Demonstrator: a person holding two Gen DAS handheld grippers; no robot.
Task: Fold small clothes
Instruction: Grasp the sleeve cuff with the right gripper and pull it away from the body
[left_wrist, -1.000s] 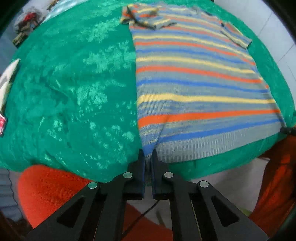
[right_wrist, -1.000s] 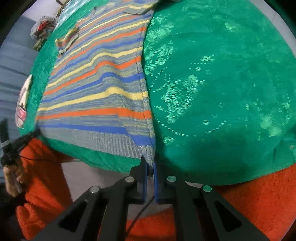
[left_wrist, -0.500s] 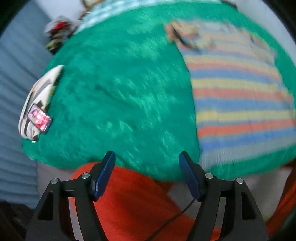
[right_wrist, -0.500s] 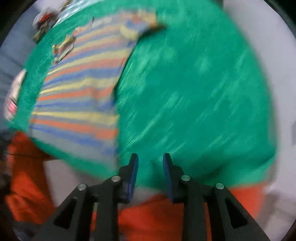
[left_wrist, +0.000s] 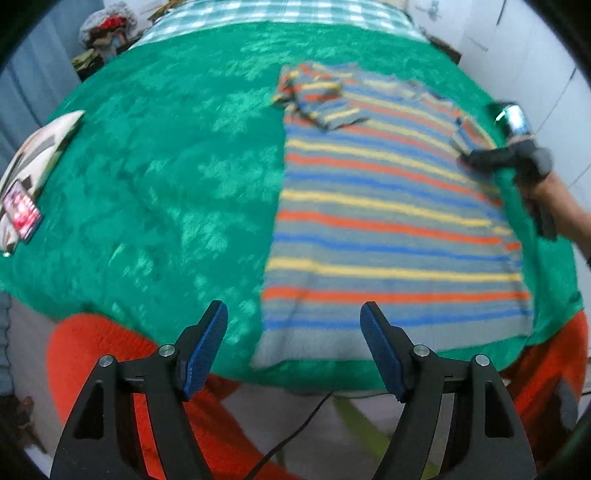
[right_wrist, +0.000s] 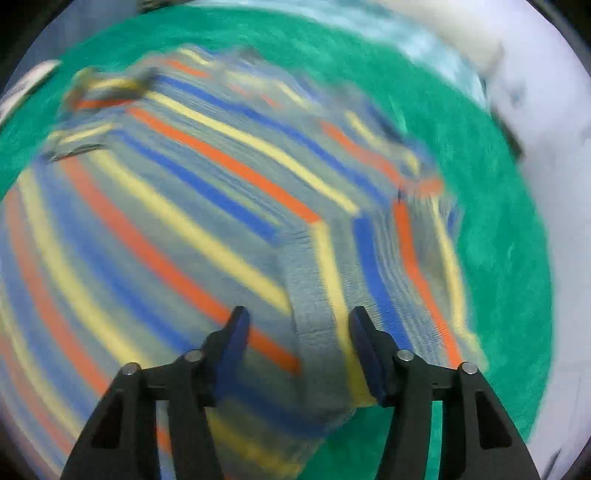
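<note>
A striped knit sweater (left_wrist: 388, 221) in grey, blue, orange and yellow lies flat on the green blanket (left_wrist: 166, 166), with its hem toward me. Its left sleeve (left_wrist: 317, 99) is folded in over the chest. My left gripper (left_wrist: 293, 306) hangs open above the hem's left part and holds nothing. In the left wrist view my right gripper (left_wrist: 469, 160) is at the sweater's right sleeve, held by a hand. In the blurred right wrist view the right gripper (right_wrist: 299, 314) hovers over the sleeve (right_wrist: 369, 240). Its jaws are closing, still apart, with sleeve cloth under the gap.
A phone (left_wrist: 22, 210) with a lit screen rests on a white patterned item (left_wrist: 40, 147) at the blanket's left edge. A person's orange clothing (left_wrist: 110, 354) is at the near edge. Checked cloth (left_wrist: 280, 11) and a pile of things (left_wrist: 107, 29) lie at the far end.
Both grippers let go of the hem corners. The left one opened wide and rose. The right one swung along the sweater's right side to the sleeve.
</note>
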